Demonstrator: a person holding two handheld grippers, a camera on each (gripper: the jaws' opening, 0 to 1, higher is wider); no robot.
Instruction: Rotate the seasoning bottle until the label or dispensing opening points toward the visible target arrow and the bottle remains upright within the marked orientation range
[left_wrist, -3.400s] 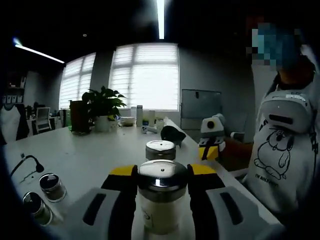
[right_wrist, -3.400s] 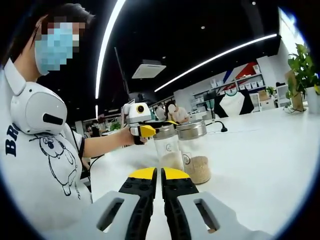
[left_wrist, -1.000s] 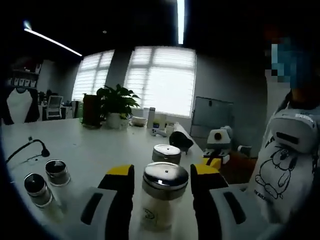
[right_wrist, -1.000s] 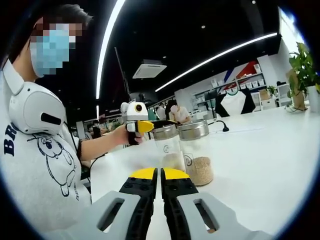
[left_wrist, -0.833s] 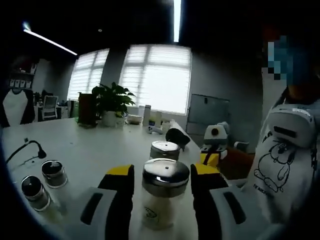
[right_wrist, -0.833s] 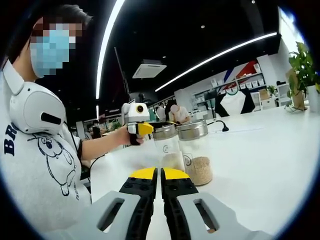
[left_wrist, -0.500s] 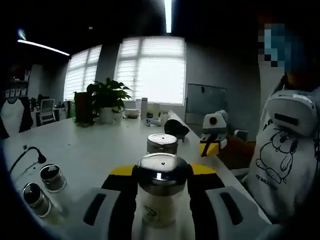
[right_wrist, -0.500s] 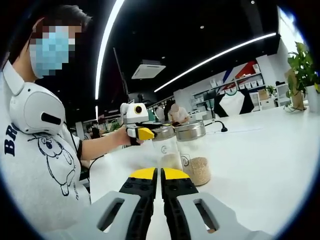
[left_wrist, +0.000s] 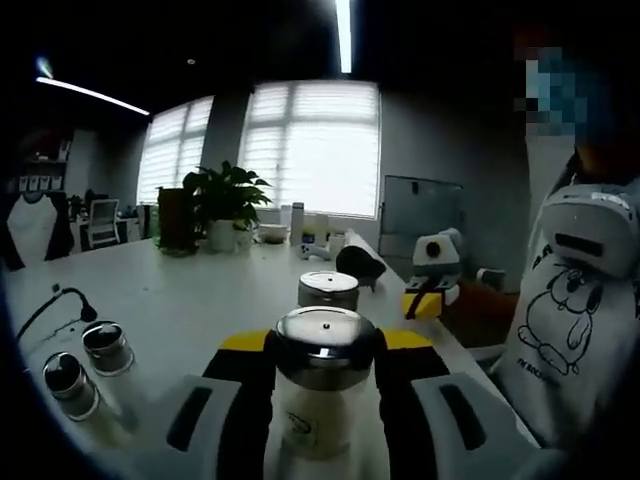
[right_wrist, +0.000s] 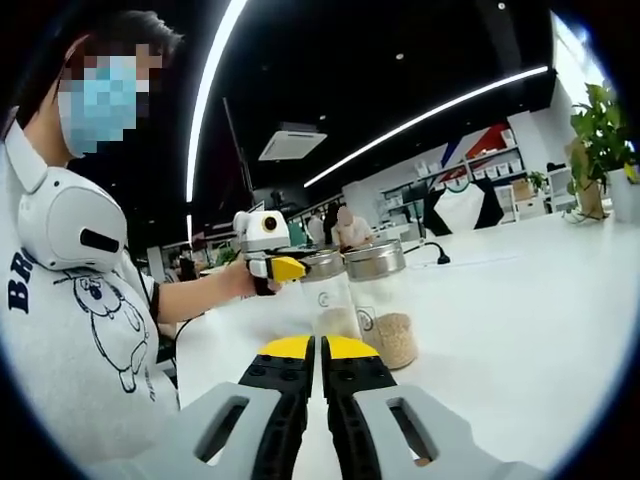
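The seasoning bottle (left_wrist: 322, 400) stands upright on the counter (left_wrist: 190, 320), its label unreadable, clamped between the left gripper (left_wrist: 322, 352) jaws. Right gripper (right_wrist: 320, 350) jaws closed, empty.

The left gripper (left_wrist: 323, 370) has its two yellow-tipped jaws closed against the sides of the seasoning bottle (left_wrist: 322, 395), one jaw on each side, holding it upright just above the white table (left_wrist: 200, 310). In the right gripper view the same gripper (right_wrist: 283, 268) is seen from the side, carried in the person's hand (right_wrist: 242, 283) with the forearm reaching in from the left. The right gripper (right_wrist: 320, 350) rests low, its jaws pressed together with nothing between them, pointing toward the left one and well apart from it.
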